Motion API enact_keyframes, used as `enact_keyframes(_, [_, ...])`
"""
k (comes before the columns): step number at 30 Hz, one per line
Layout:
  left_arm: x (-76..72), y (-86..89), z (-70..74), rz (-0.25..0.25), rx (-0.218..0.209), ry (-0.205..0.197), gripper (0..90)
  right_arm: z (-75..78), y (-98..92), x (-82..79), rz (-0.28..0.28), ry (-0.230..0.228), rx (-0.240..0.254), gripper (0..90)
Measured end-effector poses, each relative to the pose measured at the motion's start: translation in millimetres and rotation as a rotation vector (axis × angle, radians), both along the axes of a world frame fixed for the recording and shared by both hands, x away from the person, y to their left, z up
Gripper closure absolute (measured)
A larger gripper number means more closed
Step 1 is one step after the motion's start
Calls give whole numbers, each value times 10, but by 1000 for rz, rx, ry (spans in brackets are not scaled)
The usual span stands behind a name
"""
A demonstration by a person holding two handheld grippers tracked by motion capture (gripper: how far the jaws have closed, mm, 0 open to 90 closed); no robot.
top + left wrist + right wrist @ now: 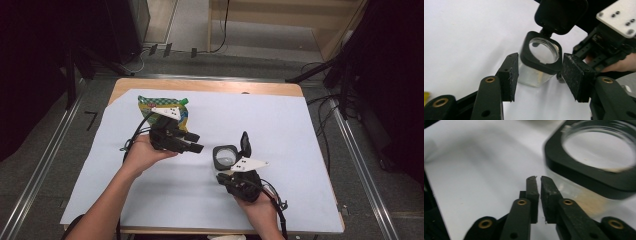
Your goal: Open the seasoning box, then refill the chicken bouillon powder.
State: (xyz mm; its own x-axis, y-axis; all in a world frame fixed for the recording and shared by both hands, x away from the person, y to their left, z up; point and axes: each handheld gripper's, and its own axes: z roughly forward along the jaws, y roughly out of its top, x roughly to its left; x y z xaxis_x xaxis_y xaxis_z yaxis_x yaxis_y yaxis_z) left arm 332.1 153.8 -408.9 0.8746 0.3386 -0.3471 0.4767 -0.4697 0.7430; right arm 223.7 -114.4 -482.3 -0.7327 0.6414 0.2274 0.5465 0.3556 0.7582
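writing: none legible | jar [539,62] stood open-lidded on surface [300,150], between spread left tool [540,75] pads, untouched | right tool [539,182] nearly pressed together, empty, just beside jar

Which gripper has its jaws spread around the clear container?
The left gripper: its jaws stand apart on either side of the clear container, not pressing it. The right gripper sits beside it, jaws nearly together.

Clear jar [225,157] (lid up) between grippers; snack bag [150,106] behind left; sheet's right side free.
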Motion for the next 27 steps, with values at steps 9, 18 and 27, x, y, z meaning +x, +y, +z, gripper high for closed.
enact_keyframes(9, [-16,242,60,48,8,-30,434,-28,235,-109,153,-16,63,562])
enact_keyframes(18, [-10,446,66,92,17,-33,428,-43,280,-89,172,-12,73,488])
enact_keyframes(27, [-1,625,45,118,37,-38,421,-39,334,-84,193,-3,49,491])
